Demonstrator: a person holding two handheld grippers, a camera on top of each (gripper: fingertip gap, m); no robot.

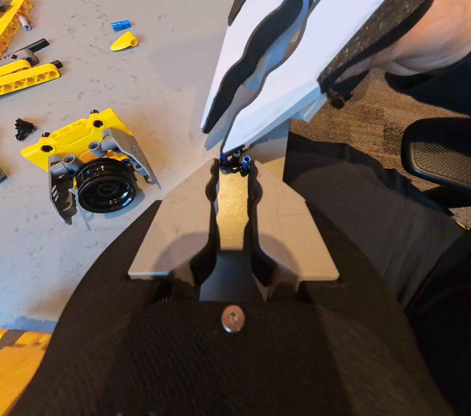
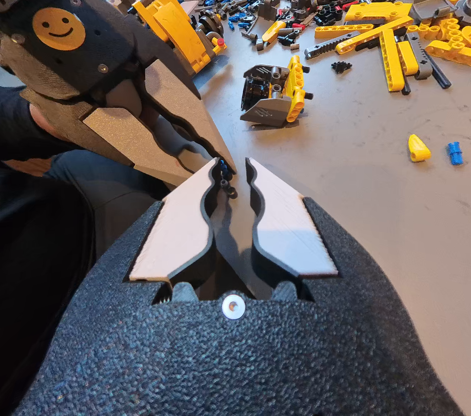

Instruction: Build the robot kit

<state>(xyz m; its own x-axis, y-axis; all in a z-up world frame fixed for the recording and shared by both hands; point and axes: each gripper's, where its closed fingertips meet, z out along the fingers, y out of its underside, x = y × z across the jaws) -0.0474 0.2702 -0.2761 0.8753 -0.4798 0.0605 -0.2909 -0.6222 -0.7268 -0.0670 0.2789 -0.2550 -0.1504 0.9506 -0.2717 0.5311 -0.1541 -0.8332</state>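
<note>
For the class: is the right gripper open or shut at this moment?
Open. In the right wrist view a clear gap separates the fingers of the right gripper; the small black-and-blue connector piece sits in the left gripper.

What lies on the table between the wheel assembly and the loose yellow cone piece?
Nothing: in the right wrist view the table is bare between wheel assembly and yellow cone piece.

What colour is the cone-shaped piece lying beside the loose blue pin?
Yellow cone piece, clearest in the right wrist view, beside the blue pin.
</note>
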